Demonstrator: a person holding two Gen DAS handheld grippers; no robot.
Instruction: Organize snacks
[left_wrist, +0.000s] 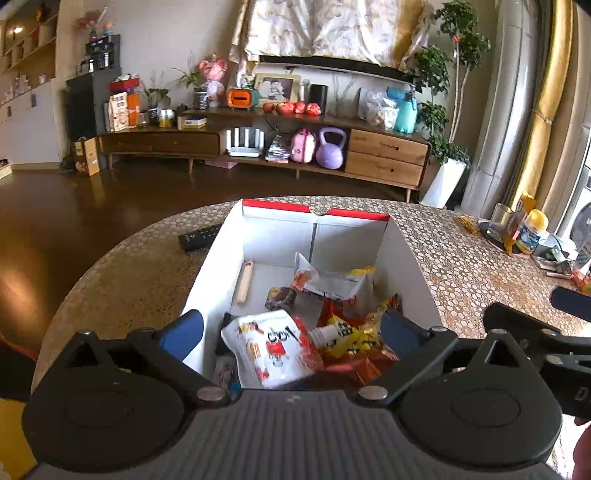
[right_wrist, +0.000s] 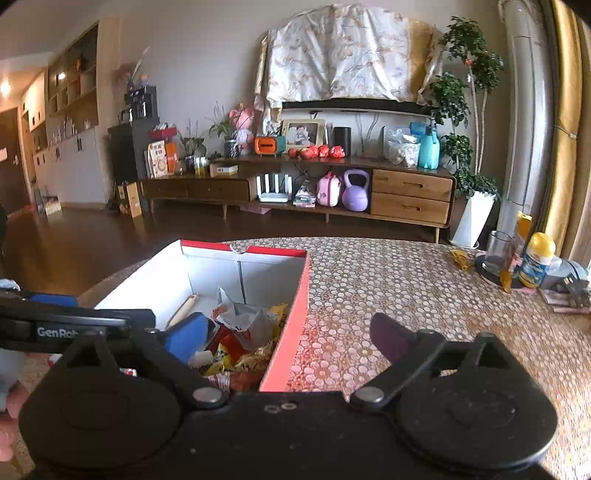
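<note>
A white cardboard box with red outer walls (left_wrist: 273, 236) (right_wrist: 295, 325) stands on the round table and holds several snacks: a white and red pouch (left_wrist: 271, 349), yellow and red packets (left_wrist: 351, 336), a white foil bag (left_wrist: 332, 282), a dark wrapped cake (left_wrist: 281, 297) and a sausage stick (left_wrist: 244, 283). My left gripper (left_wrist: 291, 334) is open, fingers spread over the box's near end, holding nothing. My right gripper (right_wrist: 288, 334) is open and empty, straddling the box's right wall, its left finger (right_wrist: 186, 334) inside.
A black remote (left_wrist: 199, 237) lies left of the box. A glass (right_wrist: 498, 253), a yellow-capped bottle (right_wrist: 535, 260) and small clutter sit at the table's right edge. The patterned tabletop (right_wrist: 424, 295) stretches right of the box. A TV cabinet stands across the room.
</note>
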